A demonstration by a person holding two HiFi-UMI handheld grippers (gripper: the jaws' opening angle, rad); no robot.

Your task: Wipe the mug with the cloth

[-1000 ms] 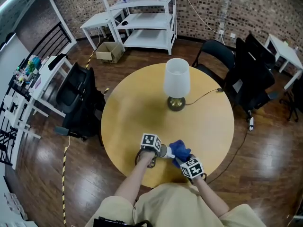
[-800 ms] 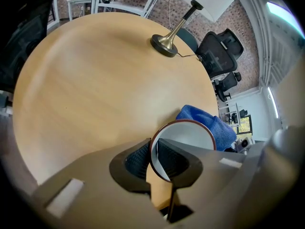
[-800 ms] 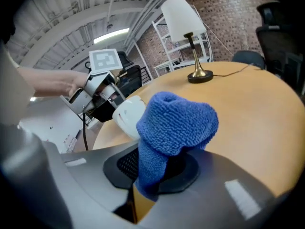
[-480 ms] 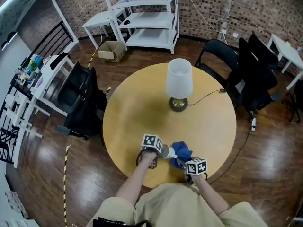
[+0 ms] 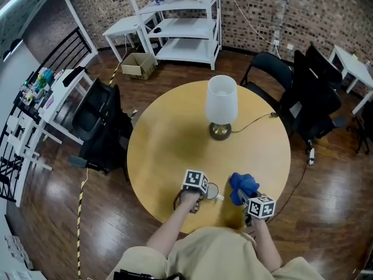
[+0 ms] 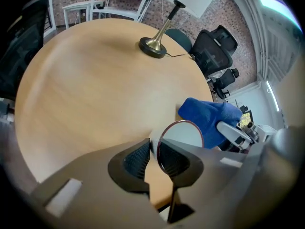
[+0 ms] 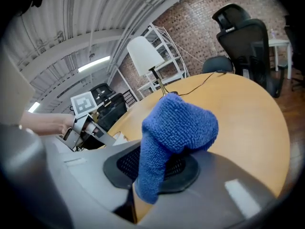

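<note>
Left gripper: fingers pinch the mug by its wall, one inside the rim, just beginning to ease apart. The mug sits at the near edge of the counter, so a slacker pinch could let it tip or slide off.

Right gripper: fingers clamped on the blue cloth, just beside the mug and apart from it. A hard swipe might knock the mug loose.

Round wooden counter, lamp beyond centre, cord trailing right. Brick walls, white shelving, black chairs, wood floor.

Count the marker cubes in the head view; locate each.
2. One cube on the left gripper, its jaws opening around the mug; the other on the right gripper holding the blue cloth.
</note>
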